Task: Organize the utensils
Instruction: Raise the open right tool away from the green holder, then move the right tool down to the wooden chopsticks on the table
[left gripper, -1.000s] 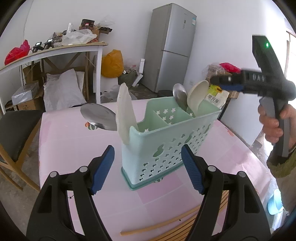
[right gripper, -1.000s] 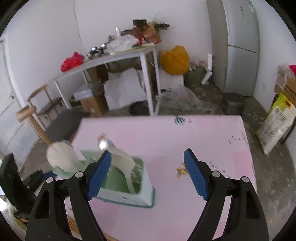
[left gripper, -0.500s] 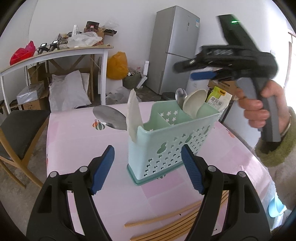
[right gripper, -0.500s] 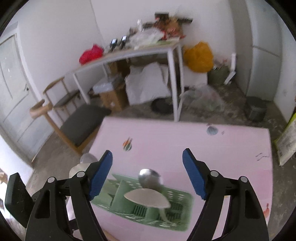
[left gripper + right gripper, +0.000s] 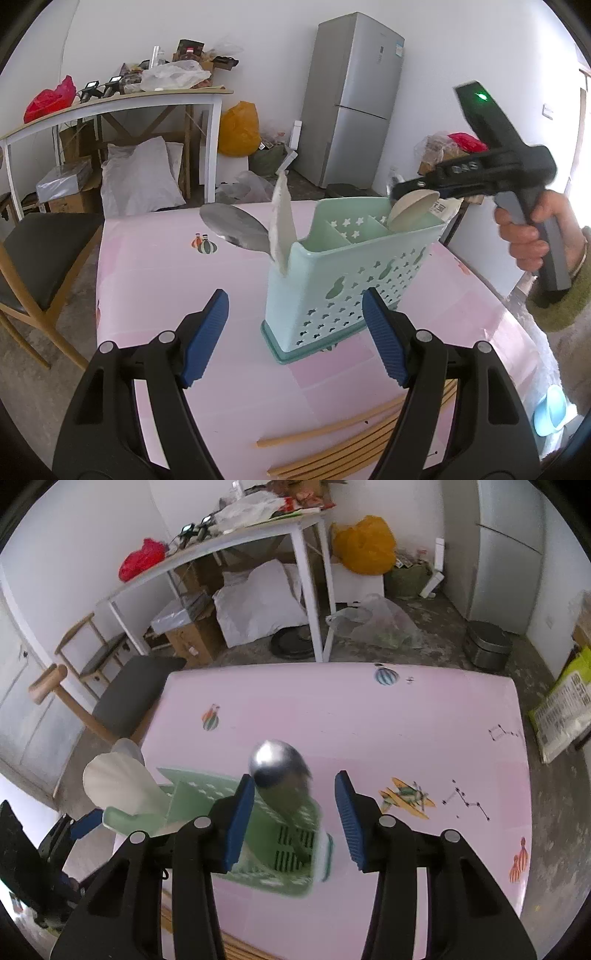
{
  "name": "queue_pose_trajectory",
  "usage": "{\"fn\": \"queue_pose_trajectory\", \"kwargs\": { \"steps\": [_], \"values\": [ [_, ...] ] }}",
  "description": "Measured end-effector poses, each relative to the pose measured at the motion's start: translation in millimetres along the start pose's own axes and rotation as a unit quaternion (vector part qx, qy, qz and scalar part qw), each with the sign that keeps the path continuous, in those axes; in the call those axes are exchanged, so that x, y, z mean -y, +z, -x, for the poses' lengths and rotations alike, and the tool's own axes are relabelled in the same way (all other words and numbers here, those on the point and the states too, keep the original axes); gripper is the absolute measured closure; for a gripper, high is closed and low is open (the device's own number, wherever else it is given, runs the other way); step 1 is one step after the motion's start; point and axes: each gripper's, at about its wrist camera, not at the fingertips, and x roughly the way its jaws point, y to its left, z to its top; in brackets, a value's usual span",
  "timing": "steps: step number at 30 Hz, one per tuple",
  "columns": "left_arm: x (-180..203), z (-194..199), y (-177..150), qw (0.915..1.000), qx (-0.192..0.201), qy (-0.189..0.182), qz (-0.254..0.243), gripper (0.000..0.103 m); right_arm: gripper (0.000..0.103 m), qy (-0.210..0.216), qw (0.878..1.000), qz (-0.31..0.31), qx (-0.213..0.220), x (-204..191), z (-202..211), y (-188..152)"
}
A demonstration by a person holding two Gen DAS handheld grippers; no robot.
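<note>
A mint-green utensil caddy stands on the pink table. From its near end stick out a steel ladle and a white paddle. A cream spoon leans out at the far end. My left gripper is open and empty, a little short of the caddy. My right gripper hangs over the caddy. Its jaws are closing with a steel spoon's bowl between them, close to the left pad and clear of the right one. Several chopsticks lie at the near edge.
A person's hand holds the right gripper above the caddy's far end. A wooden chair stands left of the table. Behind are a cluttered white table and a grey fridge. A pale blue bowl shows at lower right.
The right gripper has tipped down over the caddy's far end and its jaws have narrowed around the steel spoon's bowl. The left gripper has stayed put and open.
</note>
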Motion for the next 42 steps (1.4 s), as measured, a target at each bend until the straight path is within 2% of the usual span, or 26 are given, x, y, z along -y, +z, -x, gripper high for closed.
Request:
{"fn": "queue_pose_trajectory", "kwargs": {
  "steps": [6,9,12,17,21,24,30,35,39,42],
  "values": [
    [-3,1,2,1.0,0.0,0.006,0.006,0.033,0.059,0.031,0.999,-0.016,0.034,6,17,-2],
    [-2,5,1,0.9999,0.001,0.01,0.003,0.033,0.058,0.05,0.997,0.014,0.061,-10,32,-1],
    [-3,7,-1,0.9999,0.001,0.012,0.005,0.032,0.053,0.056,0.996,0.048,0.057,-30,33,-2],
    [-4,11,-3,0.9999,-0.001,0.015,0.005,0.032,0.052,0.012,0.994,0.102,0.04,-53,20,-14],
    [-7,18,-4,0.9998,0.002,0.019,0.008,0.032,0.052,-0.016,0.993,0.105,0.042,-44,24,-23],
    [-12,25,-5,0.9996,0.004,0.024,0.016,0.032,0.052,-0.031,0.995,0.081,0.046,-27,32,-25],
    [-20,35,-11,0.9986,0.003,0.03,0.043,0.032,0.052,0.017,0.997,0.042,0.067,-9,45,-26],
    [-23,47,-20,0.9978,0.002,0.035,0.056,0.032,0.052,0.06,0.989,0.016,0.136,2,80,-35],
    [-24,63,-26,0.9965,0.006,0.039,0.074,0.032,0.051,0.088,0.979,0.002,0.186,12,116,-60],
    [-22,71,-34,0.996,0.0,0.038,0.081,0.032,0.051,0.106,0.977,-0.014,0.183,17,126,-91]
  ]
}}
